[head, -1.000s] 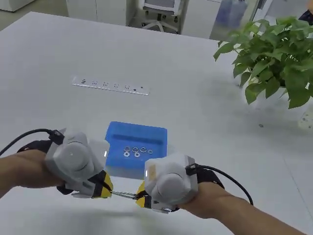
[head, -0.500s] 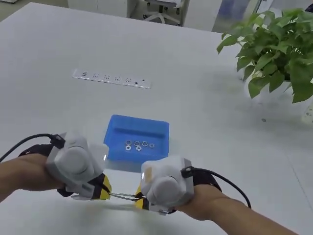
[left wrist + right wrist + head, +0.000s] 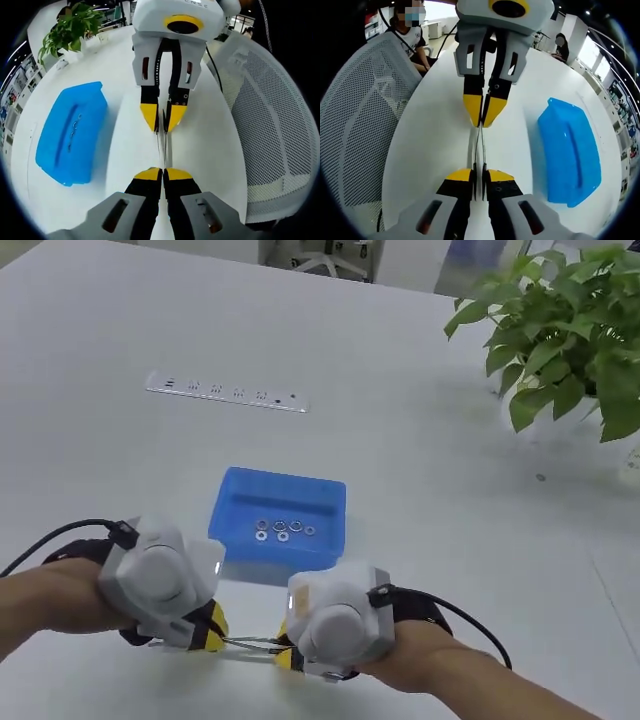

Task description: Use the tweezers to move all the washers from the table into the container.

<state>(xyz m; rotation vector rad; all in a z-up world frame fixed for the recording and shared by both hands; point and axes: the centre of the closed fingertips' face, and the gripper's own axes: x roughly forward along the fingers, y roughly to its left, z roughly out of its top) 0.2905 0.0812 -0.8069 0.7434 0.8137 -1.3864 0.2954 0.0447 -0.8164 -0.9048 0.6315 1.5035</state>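
The tweezers [image 3: 250, 643] stretch as a thin metal bar between the 2 hand-held grippers, each end caught in one of them. The left hand-held gripper [image 3: 212, 632] has its yellow-tipped jaws pressed together on one end, and the right hand-held gripper [image 3: 285, 648] pinches the other end the same way, so the 2 face each other tip to tip. In the left gripper view the tweezers [image 3: 162, 145] run straight from the left hand-held gripper [image 3: 163, 175] to the right one [image 3: 163, 115]. Whether the tweezers touch the tabletop [image 3: 400, 420] cannot be told.

The washers [image 3: 280, 530] lie in a small cluster inside the blue container [image 3: 280, 483], which sits just beyond both hand-held grippers, on the far side from the person. Farther past the container lies a white power strip [image 3: 225, 395]. Well off to the right hand-held gripper's side stands a leafy plant [image 3: 560, 320]. A white mesh chair [image 3: 270, 125] sits behind the grippers.
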